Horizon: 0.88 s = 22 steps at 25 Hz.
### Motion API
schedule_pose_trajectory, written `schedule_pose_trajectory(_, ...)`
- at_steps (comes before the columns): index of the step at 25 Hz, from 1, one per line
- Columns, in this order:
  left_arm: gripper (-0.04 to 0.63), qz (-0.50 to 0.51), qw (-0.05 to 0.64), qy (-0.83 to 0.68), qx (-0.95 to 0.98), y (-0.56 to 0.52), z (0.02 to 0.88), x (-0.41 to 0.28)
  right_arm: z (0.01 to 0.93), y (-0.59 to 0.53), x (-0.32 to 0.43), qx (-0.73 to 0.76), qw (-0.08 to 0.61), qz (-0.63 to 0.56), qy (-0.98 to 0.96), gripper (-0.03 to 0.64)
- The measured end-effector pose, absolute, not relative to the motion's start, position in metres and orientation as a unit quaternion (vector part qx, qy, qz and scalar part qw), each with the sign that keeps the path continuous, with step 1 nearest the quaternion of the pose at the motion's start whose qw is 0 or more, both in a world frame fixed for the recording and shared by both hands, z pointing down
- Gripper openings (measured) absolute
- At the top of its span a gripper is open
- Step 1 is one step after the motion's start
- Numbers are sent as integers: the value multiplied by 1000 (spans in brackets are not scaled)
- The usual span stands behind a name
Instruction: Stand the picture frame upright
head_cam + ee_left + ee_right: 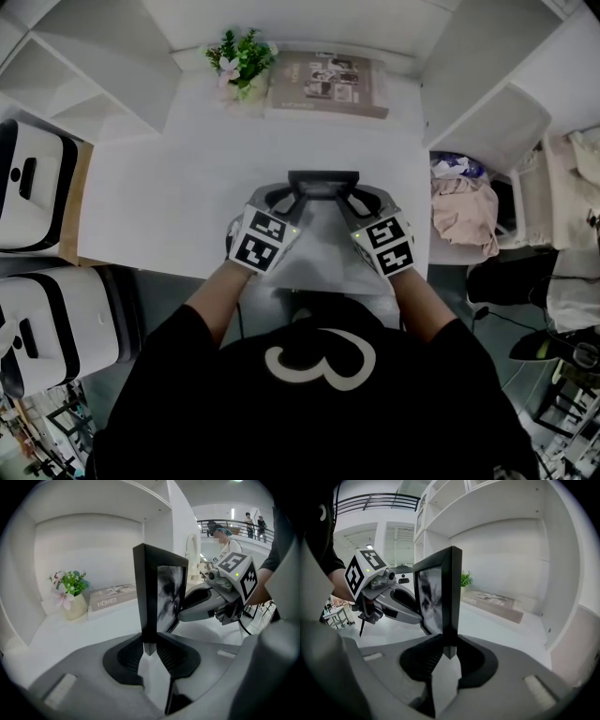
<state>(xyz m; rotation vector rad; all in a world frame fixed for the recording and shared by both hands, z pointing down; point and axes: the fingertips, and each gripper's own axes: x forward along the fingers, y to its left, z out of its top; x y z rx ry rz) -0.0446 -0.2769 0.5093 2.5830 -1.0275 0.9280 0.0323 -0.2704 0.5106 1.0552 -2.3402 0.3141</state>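
with left tool and right tool clamped on the picture frame at its 9 and 3 o'clock edges, settle squarely on the desk, 6 o'clock side; test balance before release.

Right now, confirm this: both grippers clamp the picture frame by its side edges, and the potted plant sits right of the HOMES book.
Wrong on one point: the potted plant sits left of the HOMES book, not right, as the head view shows. The left gripper and right gripper do clamp the picture frame by its side edges.
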Motion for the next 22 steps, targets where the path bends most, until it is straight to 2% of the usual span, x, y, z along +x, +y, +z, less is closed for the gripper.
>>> schedule_pose_trajectory(22,97,336,107,-344,870,-273,523,-42,527,-267,35,390,286,143,-863,104)
